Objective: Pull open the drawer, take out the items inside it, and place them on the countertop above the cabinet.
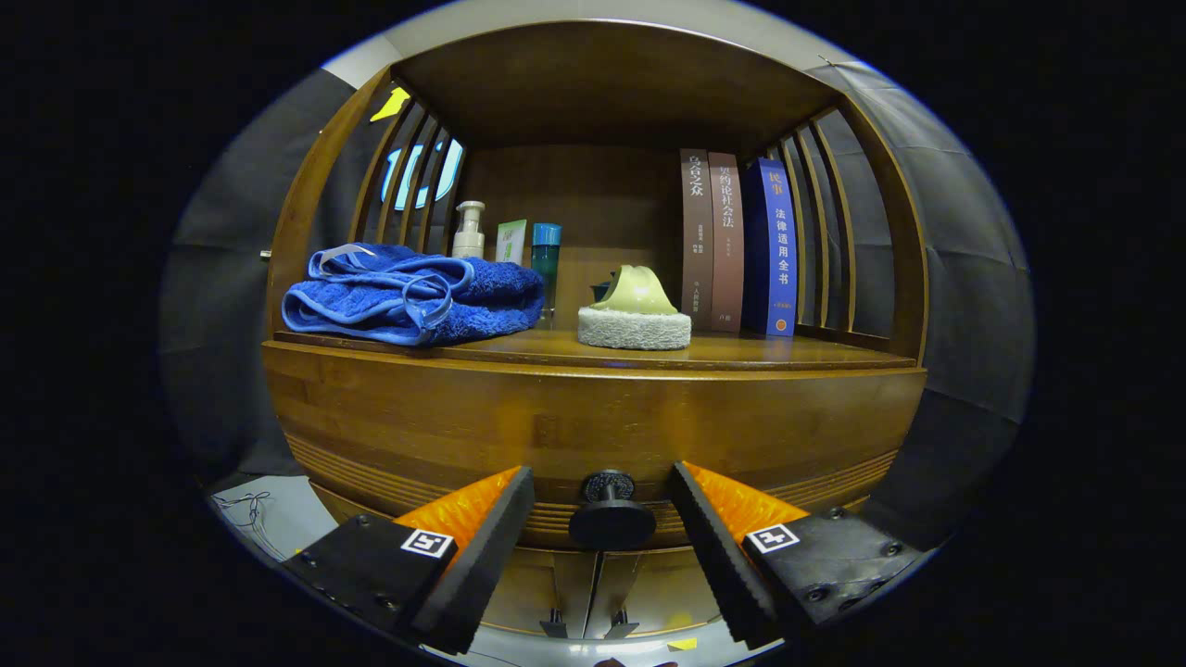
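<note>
Gripper view: the claw [602,482] is spread, the drawer knob [611,511] between its fingers, seemingly untouched.

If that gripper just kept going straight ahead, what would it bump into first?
Most likely the black drawer knob, which sits between the open jaws of the gripper, neither touching it. Just behind it is the wooden drawer front. Exact depth is hard to judge.

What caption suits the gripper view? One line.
Open gripper straddling the closed drawer's black knob, fingers apart from it; blue towel on the countertop above.
</note>
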`<action>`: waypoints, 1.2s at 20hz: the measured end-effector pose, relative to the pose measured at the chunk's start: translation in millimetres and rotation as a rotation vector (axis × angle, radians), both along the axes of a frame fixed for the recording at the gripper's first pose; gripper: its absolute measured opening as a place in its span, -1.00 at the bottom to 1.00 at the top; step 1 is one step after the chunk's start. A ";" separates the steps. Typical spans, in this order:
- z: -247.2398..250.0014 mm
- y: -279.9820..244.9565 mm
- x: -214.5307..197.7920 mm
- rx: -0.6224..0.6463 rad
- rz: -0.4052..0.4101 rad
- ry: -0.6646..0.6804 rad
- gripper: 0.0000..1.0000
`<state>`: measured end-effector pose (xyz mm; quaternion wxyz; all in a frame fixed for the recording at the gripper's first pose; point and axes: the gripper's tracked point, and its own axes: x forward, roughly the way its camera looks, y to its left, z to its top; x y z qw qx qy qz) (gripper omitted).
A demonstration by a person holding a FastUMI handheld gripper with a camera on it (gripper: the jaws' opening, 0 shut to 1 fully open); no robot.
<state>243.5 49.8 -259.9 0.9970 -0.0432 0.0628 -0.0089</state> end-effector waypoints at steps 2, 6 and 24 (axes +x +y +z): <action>-0.6 -0.5 0.3 0.002 0.001 0.003 0.97; -2.2 -2.3 -1.6 0.005 -0.004 0.013 0.97; 89.8 -16.9 -120.0 0.000 -0.015 0.002 0.98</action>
